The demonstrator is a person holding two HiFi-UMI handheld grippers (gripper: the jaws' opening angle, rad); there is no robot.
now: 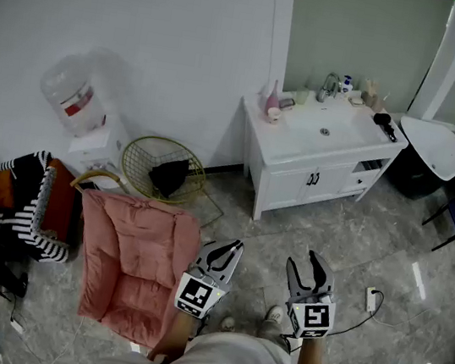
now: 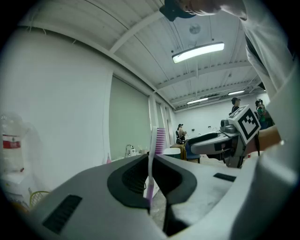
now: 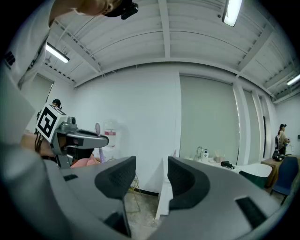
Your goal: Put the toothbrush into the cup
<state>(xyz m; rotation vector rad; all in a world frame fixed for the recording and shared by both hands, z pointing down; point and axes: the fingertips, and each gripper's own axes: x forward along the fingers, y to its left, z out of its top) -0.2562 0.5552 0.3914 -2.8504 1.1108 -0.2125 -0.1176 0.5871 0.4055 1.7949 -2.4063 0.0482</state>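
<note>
toothbrush handle is pinched upright between the dark ribbed pads of the left tongs, which are pressed together on it, so the bristle head stands clear above the jaws. that hold looks chosen for the drop: with the lower end of the handle free below the pads, it could go into a cup end first. the brush is slim plastic, pale at the neck and shading to purple lower down, with a short block of pink-purple bristles. the pads' moulded grooves should keep so thin and smooth a stick from twisting. the right tongs are spread with nothing between them, level and just beside the left pair, probably kept free to steady the cup if needed. both pairs are held out in front of the person, well apart from the white vanity against the wall. its worktop is smooth and glossy, with a sunken basin, a metal tap and a row of small bottles and pots along the back, among them a slender pink bottle. which of those small things is the cup is too small to tell. the floor is polished grey stone. a soft quilted pink cushion and a round wire basket lie to the left. the task looks barely begun, since the brush has yet to be carried to the worktop.
</note>
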